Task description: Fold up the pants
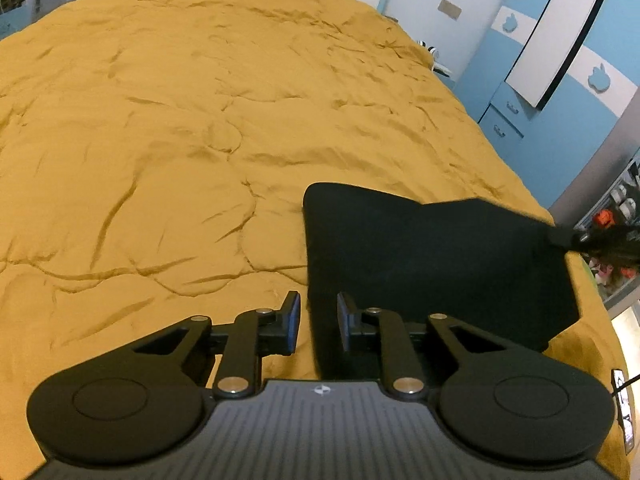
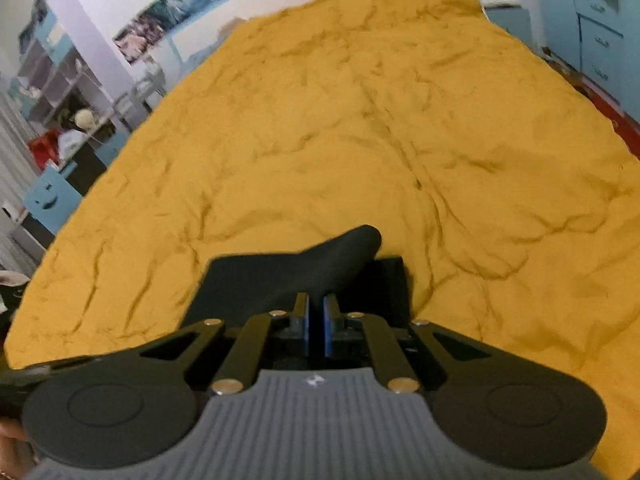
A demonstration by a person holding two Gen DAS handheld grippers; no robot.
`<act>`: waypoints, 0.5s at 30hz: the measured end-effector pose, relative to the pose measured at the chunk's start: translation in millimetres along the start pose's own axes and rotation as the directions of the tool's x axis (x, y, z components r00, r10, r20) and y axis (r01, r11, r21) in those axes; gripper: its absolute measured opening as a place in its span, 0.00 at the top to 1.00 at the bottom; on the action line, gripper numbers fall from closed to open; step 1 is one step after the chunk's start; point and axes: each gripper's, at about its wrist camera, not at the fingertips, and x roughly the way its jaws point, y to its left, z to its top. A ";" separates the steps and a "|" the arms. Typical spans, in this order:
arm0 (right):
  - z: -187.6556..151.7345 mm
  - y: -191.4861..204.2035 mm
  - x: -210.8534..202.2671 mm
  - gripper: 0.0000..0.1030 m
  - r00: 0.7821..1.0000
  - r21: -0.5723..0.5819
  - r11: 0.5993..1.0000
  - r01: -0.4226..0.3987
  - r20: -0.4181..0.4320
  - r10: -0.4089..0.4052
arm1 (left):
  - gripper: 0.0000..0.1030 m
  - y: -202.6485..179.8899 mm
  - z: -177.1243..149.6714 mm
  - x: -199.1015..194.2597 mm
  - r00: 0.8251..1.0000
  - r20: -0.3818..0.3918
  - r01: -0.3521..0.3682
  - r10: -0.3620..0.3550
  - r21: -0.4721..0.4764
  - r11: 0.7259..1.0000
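Black pants (image 1: 420, 260) lie partly folded on the mustard bedspread (image 1: 180, 120), near its front right corner. My left gripper (image 1: 318, 310) hovers open over the pants' left edge, which runs between the fingers without the pads pressing on it. One corner of the pants is drawn out to a point at the far right, where my blurred right gripper (image 1: 596, 240) grips it. In the right wrist view that gripper (image 2: 316, 308) is shut on the pants (image 2: 280, 276), and a fold of the cloth bulges up just beyond its tips.
The wrinkled bedspread (image 2: 360, 140) fills most of both views. A blue wardrobe with a mirror (image 1: 560, 60) stands past the bed's right edge. Shelves and a cluttered desk (image 2: 60, 112) stand off the left side. A hand (image 2: 12, 448) shows at the lower left.
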 end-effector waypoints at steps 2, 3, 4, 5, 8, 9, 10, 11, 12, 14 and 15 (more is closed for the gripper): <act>2.3 3.0 -13.9 0.99 0.999 -0.008 0.999 -0.037 0.034 0.037 | 0.79 -1.8 3.0 1.3 1.000 0.006 0.006 -0.006 0.004 1.000; 0.5 2.4 -16.5 0.99 0.999 -0.012 0.999 -0.036 0.035 0.036 | 0.79 -3.1 3.8 1.9 1.000 0.009 0.009 -0.009 0.007 1.000; -5.5 3.3 -17.9 0.99 0.999 -0.015 1.000 -0.020 0.024 0.021 | 0.79 -4.4 4.6 3.4 1.000 0.009 0.012 -0.012 0.010 1.000; -9.0 2.2 -9.3 0.99 1.000 -0.016 1.000 0.008 -0.003 -0.008 | 0.79 -5.7 4.7 6.2 1.000 0.005 0.017 -0.017 0.013 1.000; -31.2 -23.0 24.3 0.99 0.987 0.028 0.992 0.121 -0.109 -0.118 | 0.79 -10.3 0.2 17.2 1.000 -0.011 0.023 -0.023 0.027 0.999; -38.8 -31.9 30.8 0.99 0.985 0.050 0.990 0.132 -0.114 -0.126 | 0.79 -11.8 -1.3 20.8 1.000 -0.018 0.025 -0.024 0.031 0.999; -42.8 -36.6 33.7 0.99 0.986 0.068 0.989 0.133 -0.114 -0.124 | 0.79 -12.5 -3.3 23.9 0.999 -0.025 0.026 -0.026 0.036 0.999; -45.9 -38.9 35.2 0.99 0.986 0.077 0.988 0.133 -0.110 -0.124 | 0.79 -13.3 -6.6 27.9 0.999 -0.037 0.026 -0.025 0.043 0.999; -48.4 -38.7 35.8 0.99 0.986 0.067 0.988 0.138 -0.105 -0.130 | 0.79 -13.7 -9.4 31.5 0.999 -0.047 0.021 -0.019 0.048 0.999; -51.3 -36.4 39.2 0.99 0.983 0.038 0.987 0.156 -0.101 -0.151 | 0.79 -11.8 -15.3 38.8 0.998 -0.065 0.013 -0.009 0.049 0.999; -53.7 -35.8 41.3 0.99 0.982 0.028 0.986 0.162 -0.102 -0.159 | 0.79 -10.3 -19.3 41.7 0.997 -0.078 0.009 -0.005 0.051 0.999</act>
